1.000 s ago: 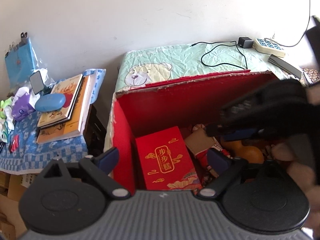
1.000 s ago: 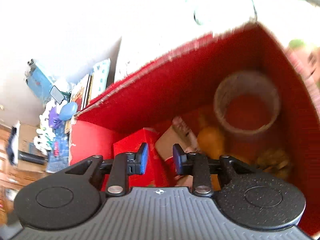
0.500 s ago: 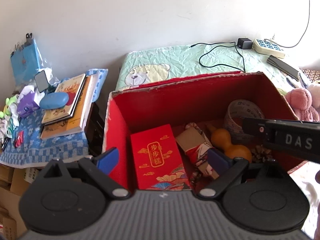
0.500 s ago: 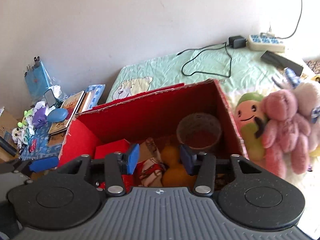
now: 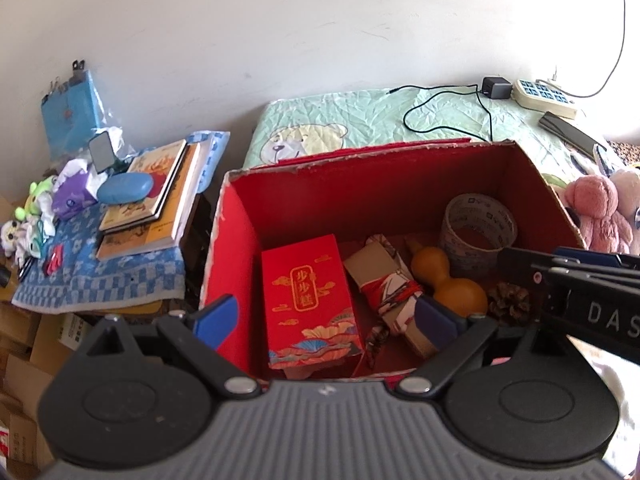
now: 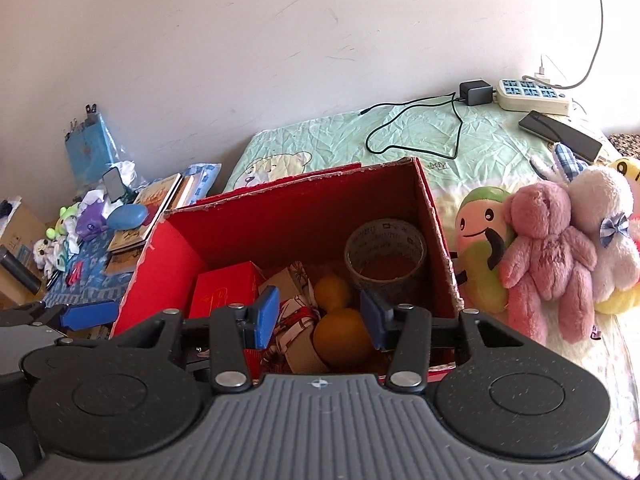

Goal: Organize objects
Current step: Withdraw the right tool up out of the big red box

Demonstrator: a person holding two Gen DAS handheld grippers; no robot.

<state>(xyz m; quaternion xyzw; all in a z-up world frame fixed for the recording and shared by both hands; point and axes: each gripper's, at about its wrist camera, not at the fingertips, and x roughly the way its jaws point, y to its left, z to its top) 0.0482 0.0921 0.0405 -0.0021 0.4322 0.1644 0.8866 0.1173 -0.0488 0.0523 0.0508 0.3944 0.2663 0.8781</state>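
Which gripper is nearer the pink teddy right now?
Right. The right gripper hangs open over the red box's right end, and the pink teddy lies just outside that wall. The left gripper is open over the box's left part, farther off.

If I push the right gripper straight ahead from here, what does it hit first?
Most likely the orange gourd, which lies between the open fingers of the right gripper inside the red box. The wrapped bundle sits just left of it. Depth is hard to judge in this view.
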